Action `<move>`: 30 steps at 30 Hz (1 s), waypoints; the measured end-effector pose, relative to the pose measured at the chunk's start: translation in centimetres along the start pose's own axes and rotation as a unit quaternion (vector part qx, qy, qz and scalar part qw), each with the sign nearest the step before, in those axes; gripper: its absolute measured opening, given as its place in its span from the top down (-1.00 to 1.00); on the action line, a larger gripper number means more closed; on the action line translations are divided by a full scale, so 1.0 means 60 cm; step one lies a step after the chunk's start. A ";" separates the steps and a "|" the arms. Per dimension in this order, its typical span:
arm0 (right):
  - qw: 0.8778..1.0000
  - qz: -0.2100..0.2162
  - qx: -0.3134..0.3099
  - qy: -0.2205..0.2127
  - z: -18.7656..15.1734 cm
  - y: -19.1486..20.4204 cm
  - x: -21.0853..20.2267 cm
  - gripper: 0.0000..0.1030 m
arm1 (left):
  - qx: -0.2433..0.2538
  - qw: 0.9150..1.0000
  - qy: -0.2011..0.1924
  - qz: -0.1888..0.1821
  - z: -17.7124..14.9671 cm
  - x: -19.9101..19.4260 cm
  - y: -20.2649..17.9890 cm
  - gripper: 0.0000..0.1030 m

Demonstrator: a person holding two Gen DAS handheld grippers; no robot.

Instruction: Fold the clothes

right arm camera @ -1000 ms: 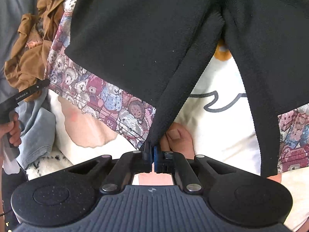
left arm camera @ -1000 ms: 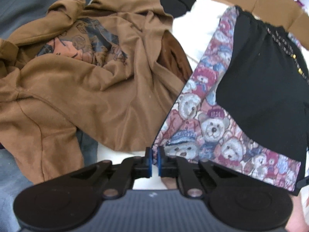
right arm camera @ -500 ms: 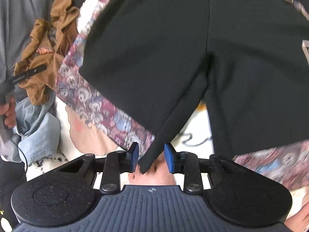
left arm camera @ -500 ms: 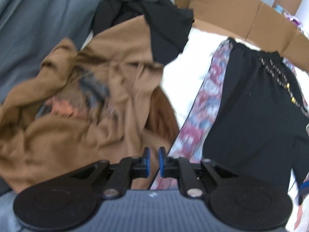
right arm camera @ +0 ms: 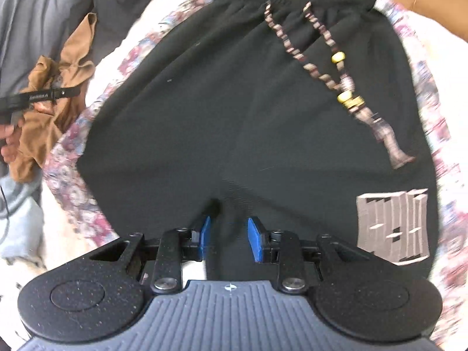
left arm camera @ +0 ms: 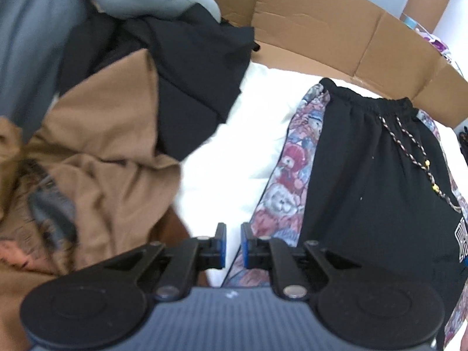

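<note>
Black shorts (left arm camera: 365,190) with teddy-bear print side panels and a beaded drawstring lie flat on white bedding (left arm camera: 234,152). My left gripper (left arm camera: 234,248) hovers beside their left side panel, its jaws a narrow gap apart with only bedding showing between them. In the right wrist view the shorts (right arm camera: 234,102) fill the frame, waistband at the top. My right gripper (right arm camera: 228,239) stands open just below the crotch, over black fabric, its pads pressing on nothing. At that view's left edge a hand holds the left gripper (right arm camera: 38,98).
A crumpled brown hoodie (left arm camera: 96,146) lies left of the shorts, with a black garment (left arm camera: 190,73) and grey cloth (left arm camera: 29,44) behind it. A cardboard wall (left arm camera: 321,29) runs along the far side. Light blue jeans (right arm camera: 17,219) lie at the near left.
The right gripper let go of the shorts' inner leg edge, opened and moved up toward the crotch. The left gripper released the bear-print hem and travelled up along the side panel.
</note>
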State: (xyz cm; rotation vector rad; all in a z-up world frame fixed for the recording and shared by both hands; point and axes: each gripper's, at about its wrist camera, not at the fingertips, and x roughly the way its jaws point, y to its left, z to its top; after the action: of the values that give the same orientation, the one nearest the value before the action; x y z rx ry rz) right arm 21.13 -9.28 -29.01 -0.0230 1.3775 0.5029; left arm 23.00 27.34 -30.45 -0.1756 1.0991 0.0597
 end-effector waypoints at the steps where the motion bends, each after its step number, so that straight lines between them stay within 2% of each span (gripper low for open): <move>1: 1.000 -0.009 -0.010 -0.004 0.003 -0.010 -0.006 0.38 | 0.002 1.000 0.000 -0.004 0.003 0.006 -0.005 0.79; 7: 0.998 -0.053 0.013 -0.040 0.015 -0.109 -0.045 0.38 | 0.008 1.000 -0.001 -0.007 0.022 0.038 -0.032 0.79; 10: 0.996 -0.062 0.018 -0.056 0.012 -0.149 -0.054 0.38 | 0.007 1.000 -0.006 -0.006 0.030 0.048 -0.042 0.79; 13: 0.994 -0.068 0.020 -0.078 -0.002 -0.186 -0.063 0.36 | 0.027 0.999 -0.016 0.021 0.038 0.061 -0.054 0.79; 18: 0.987 -0.083 0.067 -0.116 -0.032 -0.245 -0.076 0.36 | 0.038 0.998 -0.022 0.034 0.037 0.085 -0.070 0.79; 23: 0.979 -0.089 0.100 -0.152 -0.059 -0.272 -0.082 0.36 | 0.077 0.995 -0.008 0.060 0.027 0.103 -0.092 0.77; 25: 0.978 -0.092 0.103 -0.158 -0.069 -0.277 -0.076 0.36 | 0.094 0.993 -0.001 0.076 0.021 0.108 -0.099 0.52; 27: 0.976 -0.095 0.105 -0.164 -0.078 -0.283 -0.071 0.36 | 0.096 0.992 0.003 0.084 0.018 0.113 -0.098 0.35; 30: 0.975 -0.101 0.107 -0.167 -0.081 -0.287 -0.065 0.36 | 0.088 0.993 0.005 0.082 0.014 0.115 -0.091 0.33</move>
State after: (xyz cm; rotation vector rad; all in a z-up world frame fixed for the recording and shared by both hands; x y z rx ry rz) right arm 22.31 -27.42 -31.02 0.0935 1.0775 0.1753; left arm 27.64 21.83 -35.60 0.0729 1.1212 0.1090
